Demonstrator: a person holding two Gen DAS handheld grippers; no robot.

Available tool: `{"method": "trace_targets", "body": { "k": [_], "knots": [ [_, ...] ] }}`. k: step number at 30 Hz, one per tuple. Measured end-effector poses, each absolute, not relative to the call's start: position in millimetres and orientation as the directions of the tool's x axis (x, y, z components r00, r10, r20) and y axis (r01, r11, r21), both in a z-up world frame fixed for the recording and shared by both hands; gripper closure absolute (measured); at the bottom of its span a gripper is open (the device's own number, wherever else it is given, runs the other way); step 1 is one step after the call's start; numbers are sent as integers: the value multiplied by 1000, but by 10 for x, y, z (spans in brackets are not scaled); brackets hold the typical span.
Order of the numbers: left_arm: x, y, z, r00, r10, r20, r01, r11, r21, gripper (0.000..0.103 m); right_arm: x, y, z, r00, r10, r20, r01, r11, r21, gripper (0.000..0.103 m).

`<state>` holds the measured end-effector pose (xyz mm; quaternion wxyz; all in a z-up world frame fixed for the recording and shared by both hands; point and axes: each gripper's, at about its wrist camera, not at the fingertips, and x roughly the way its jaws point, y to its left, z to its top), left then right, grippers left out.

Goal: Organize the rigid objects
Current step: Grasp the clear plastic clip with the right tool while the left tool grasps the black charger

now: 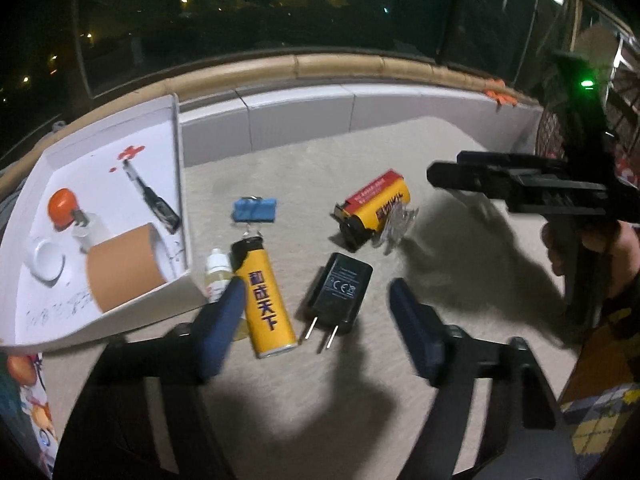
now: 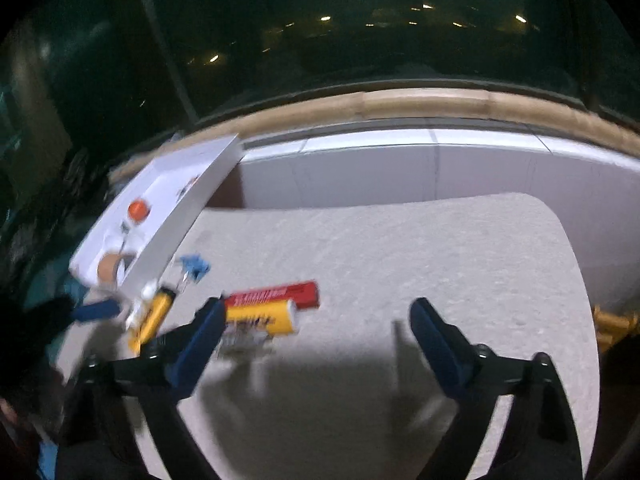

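On the pale mat lie a yellow lighter, a black plug charger, a blue binder clip, a small dropper bottle and a yellow-and-red pack with a clear clip beside it. My left gripper is open and empty, hovering above the lighter and charger. My right gripper is open and empty, above the mat right of the yellow-and-red pack; it also shows in the left wrist view. The lighter and binder clip appear blurred.
A white tray at the left holds a tape roll, an orange-capped bottle, a white ring and a black pen-like tool. A low white wall with a tan ledge borders the far side. Dark window glass lies beyond.
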<state>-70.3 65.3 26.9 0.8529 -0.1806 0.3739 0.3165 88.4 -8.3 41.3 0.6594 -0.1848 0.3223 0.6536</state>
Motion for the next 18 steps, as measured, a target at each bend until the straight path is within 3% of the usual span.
{"method": "trace_targets", "body": {
  "k": [4,11,14,16,17,18],
  "knots": [
    [-613,672,219,508,393,-766,-664,746,-57,39,644,-79,319,-122,707,-696,-990,-40,133,28],
    [-450,692,168,477,390,-788,-648,762,-16,39,441,150,173,-139,653,-744,-990,-82,113,38],
    [-380,673,142,468,381,-797,-631,775,0,39,400,192,157,-124,648,-751,-992,-88,88,56],
    [-330,664,106,461,368,-807,-617,787,7,39,420,164,158,-131,645,-753,-991,-94,92,60],
    [-315,657,90,458,364,-811,-611,791,10,42,440,138,158,-134,646,-751,-991,-92,97,60],
    [-298,652,73,454,355,-817,-604,797,10,52,469,103,157,-131,649,-750,-991,-86,98,60]
  ]
}}
